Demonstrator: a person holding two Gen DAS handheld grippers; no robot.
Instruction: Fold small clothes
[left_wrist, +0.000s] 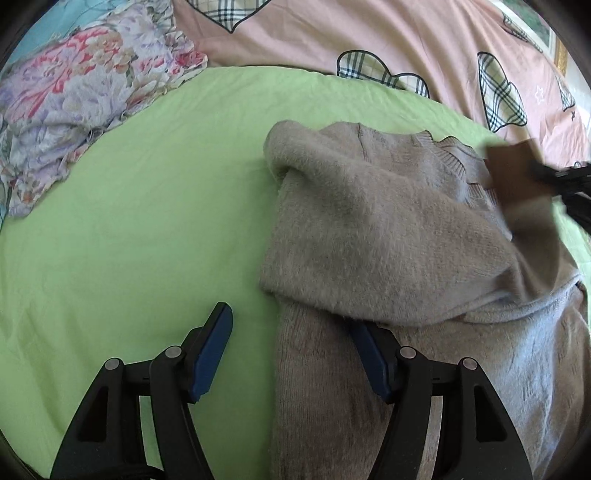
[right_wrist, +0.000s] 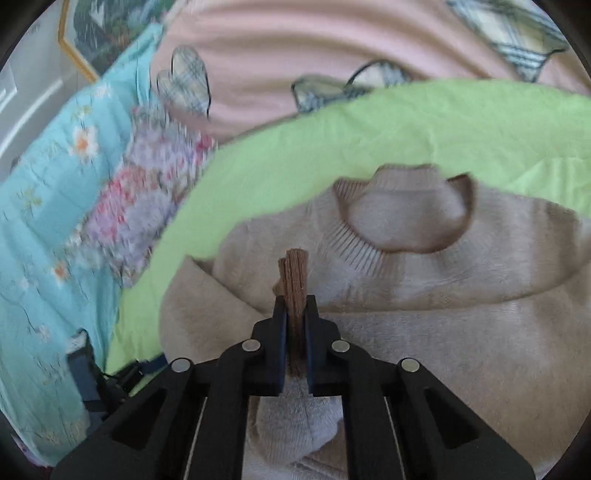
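Note:
A fuzzy beige sweater lies on the green sheet with its ribbed neckline towards the far side. One sleeve is folded across the body. My right gripper is shut on that sleeve's brown ribbed cuff, which sticks up between the pads. In the left wrist view the same cuff is blurred at the right edge. My left gripper stands open over the sweater's left edge. Its left finger is over bare sheet, and the tip of its right finger is hidden under the folded sleeve.
A crumpled floral cloth lies on the sheet's far left. A pink quilt with plaid hearts runs along the far side. A turquoise flowered blanket lies at the left, with a framed picture on the wall beyond.

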